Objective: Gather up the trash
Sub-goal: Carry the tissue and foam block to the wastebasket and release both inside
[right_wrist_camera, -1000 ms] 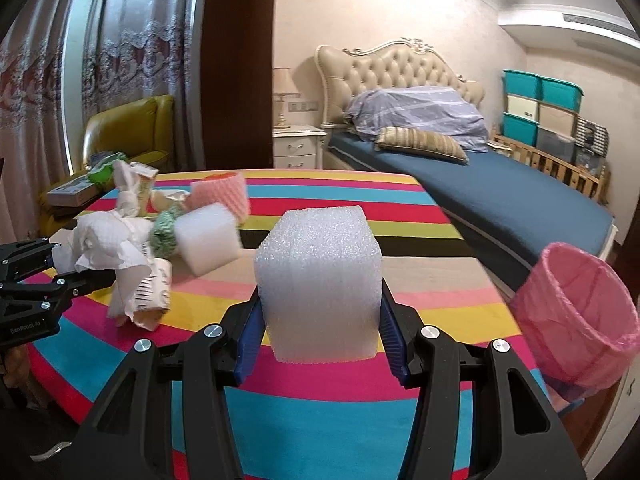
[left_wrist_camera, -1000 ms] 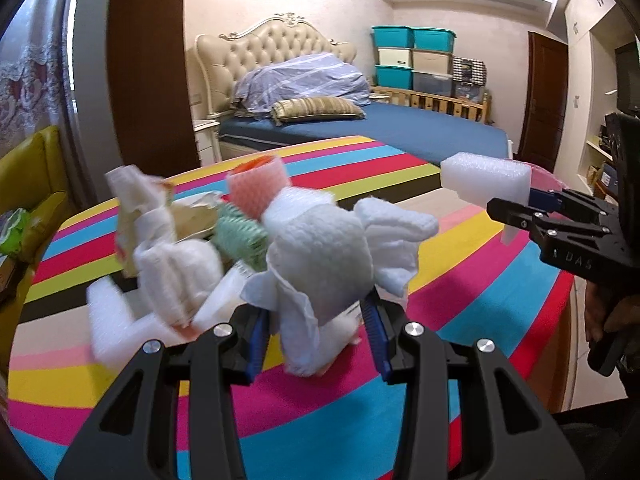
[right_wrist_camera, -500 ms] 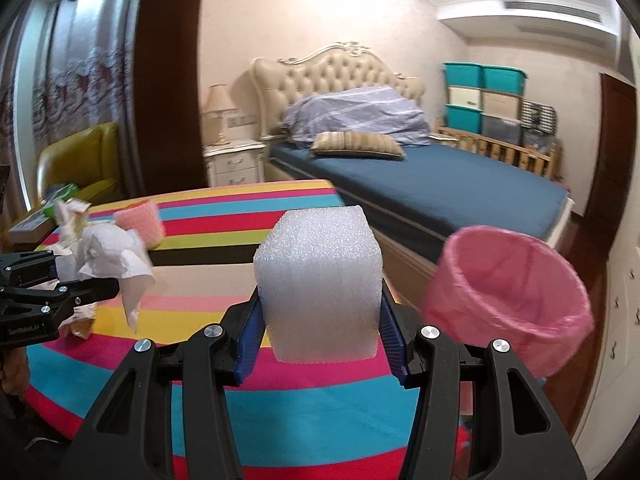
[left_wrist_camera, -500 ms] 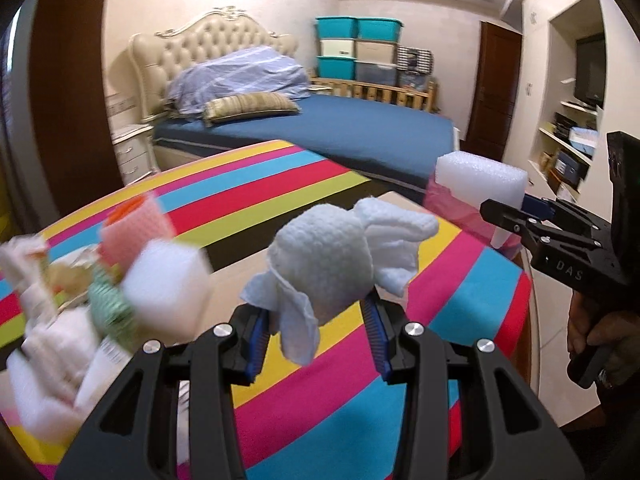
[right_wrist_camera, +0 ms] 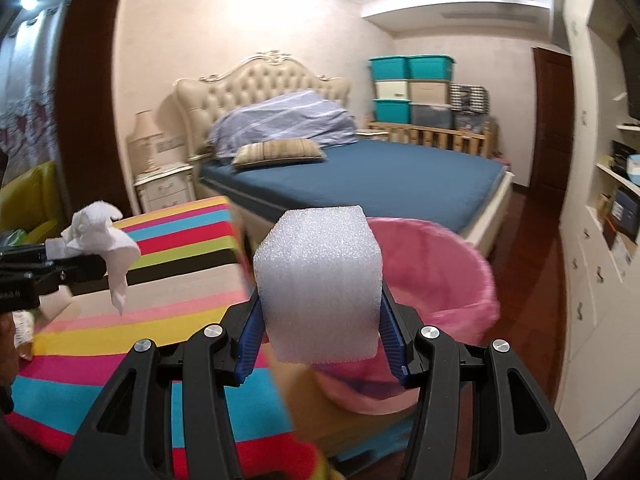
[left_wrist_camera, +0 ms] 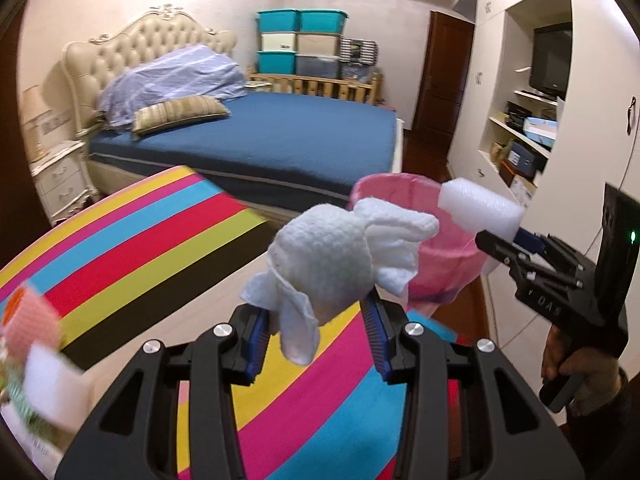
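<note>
Your left gripper (left_wrist_camera: 316, 332) was clamped on a crumpled white tissue wad (left_wrist_camera: 336, 256), the blue pads pressing its lower part while a loose tail hung below. Your right gripper (right_wrist_camera: 320, 332) was clamped on a white foam block (right_wrist_camera: 320, 280), squeezed squarely between both pads. Neither load looked close to slipping.

From the left wrist, the pink-lined bin (left_wrist_camera: 432, 248) sat at about two o'clock of the tissue, partly hidden behind it, with the foam block (left_wrist_camera: 480, 210) at three o'clock, over the bin's rim. From the right wrist, the bin (right_wrist_camera: 452, 276) lay just behind the block toward three o'clock, its mouth open and apparently on the floor past the striped table (right_wrist_camera: 120, 328). At nine o'clock in the left view some blurred trash (left_wrist_camera: 36, 356) lay on the table.

You were in the carry step, both pieces on their way to the bin. Next you needed each load above the bin's mouth before parting the jaws; the foam looked nearer to that point. The tissue's tail could have clung to a pad.
</note>
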Demonstrator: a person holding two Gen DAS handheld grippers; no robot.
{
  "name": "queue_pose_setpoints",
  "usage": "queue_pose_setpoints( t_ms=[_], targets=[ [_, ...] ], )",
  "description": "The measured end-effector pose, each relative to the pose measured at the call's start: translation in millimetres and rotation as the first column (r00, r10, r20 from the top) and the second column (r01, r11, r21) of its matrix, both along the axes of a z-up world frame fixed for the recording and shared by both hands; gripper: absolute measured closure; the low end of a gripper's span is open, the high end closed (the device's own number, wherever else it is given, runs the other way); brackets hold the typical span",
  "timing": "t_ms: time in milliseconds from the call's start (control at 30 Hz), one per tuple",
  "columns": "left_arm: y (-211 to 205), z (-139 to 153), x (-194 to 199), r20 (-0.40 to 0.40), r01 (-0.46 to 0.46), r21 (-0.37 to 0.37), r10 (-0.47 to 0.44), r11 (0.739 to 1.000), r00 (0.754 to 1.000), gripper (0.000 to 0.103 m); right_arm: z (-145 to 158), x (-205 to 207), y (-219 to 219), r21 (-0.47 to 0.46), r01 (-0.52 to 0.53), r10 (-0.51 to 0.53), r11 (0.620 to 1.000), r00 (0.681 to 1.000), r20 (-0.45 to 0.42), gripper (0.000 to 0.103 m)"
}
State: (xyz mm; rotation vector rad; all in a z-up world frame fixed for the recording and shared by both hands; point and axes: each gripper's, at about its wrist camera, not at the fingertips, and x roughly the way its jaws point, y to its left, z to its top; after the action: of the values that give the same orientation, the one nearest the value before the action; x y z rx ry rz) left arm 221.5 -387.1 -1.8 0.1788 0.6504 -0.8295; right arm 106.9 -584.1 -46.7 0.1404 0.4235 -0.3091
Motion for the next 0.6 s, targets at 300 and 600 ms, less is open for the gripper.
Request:
queue_pose_setpoints(
  t_ms=[300, 600],
  targets=[
    [-127, 11, 24, -0.018, 0.089, 0.0, -0.089, 0.996, 0.996, 0.062, -8, 5, -72, -0.017, 0.104, -0.104, 0.994, 0.994, -0.014, 0.054],
    [-224, 13, 47, -0.054, 0.094, -0.006, -0.095, 0.996, 0.994, 0.06, -19, 16, -101, 0.004, 0.118, -0.118, 0.993, 0.993, -0.029, 0.053]
  ],
)
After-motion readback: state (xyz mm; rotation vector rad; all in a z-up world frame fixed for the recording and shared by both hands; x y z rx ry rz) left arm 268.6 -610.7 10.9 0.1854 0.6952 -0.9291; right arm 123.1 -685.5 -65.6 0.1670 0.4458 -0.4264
